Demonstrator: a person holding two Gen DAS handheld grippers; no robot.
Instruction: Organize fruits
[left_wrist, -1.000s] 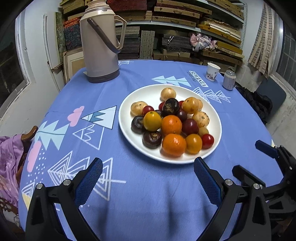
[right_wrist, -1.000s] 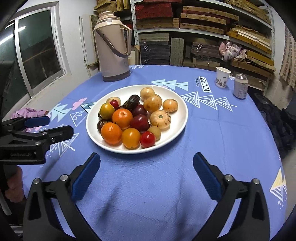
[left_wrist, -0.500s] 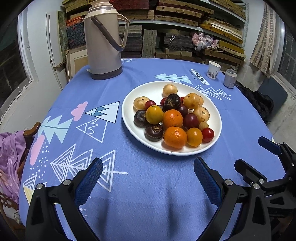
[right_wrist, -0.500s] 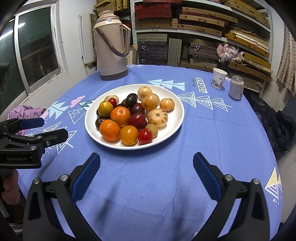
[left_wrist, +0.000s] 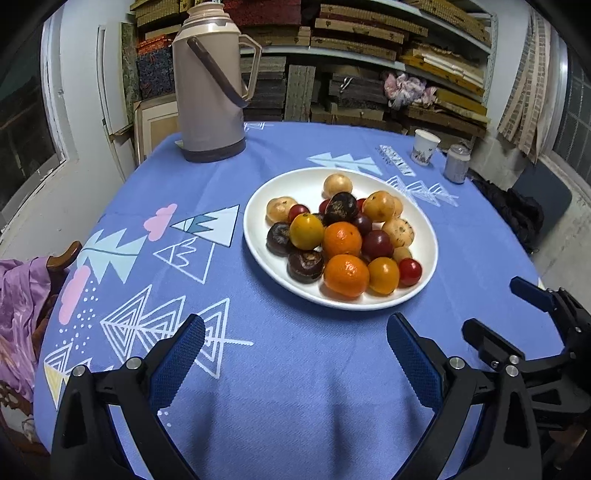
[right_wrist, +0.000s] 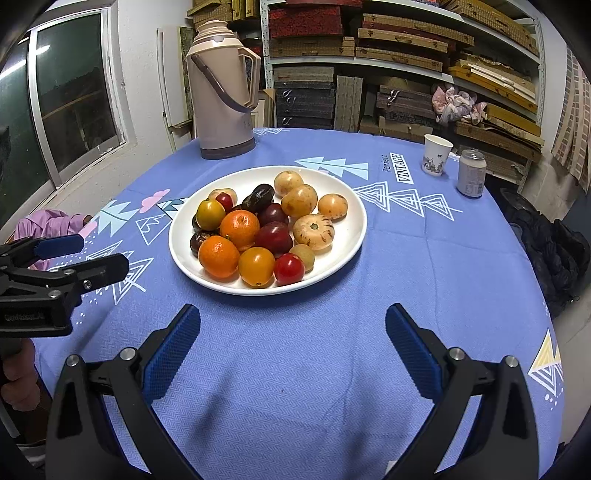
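Note:
A white plate (left_wrist: 266, 192) (right_wrist: 347, 206) in the middle of the blue tablecloth holds several mixed fruits: oranges (left_wrist: 346, 275) (right_wrist: 218, 256), yellow and red tomatoes (right_wrist: 289, 268), dark purple fruits (left_wrist: 305, 260) and tan round fruits (right_wrist: 313, 232). My left gripper (left_wrist: 295, 338) is open and empty, hovering above the cloth in front of the plate. My right gripper (right_wrist: 293, 326) is open and empty, also short of the plate. Each gripper shows at the edge of the other's view.
A tall beige thermos (left_wrist: 211, 85) (right_wrist: 224, 92) stands at the back left. A paper cup (right_wrist: 436, 154) and a drink can (right_wrist: 471, 173) stand at the back right. Shelves of stacked boards line the wall. Purple cloth (left_wrist: 18, 306) hangs past the left edge.
Both grippers have drawn back and risen slightly, so the plate sits a little farther away in each view. Both stay open and the fruits have not moved.

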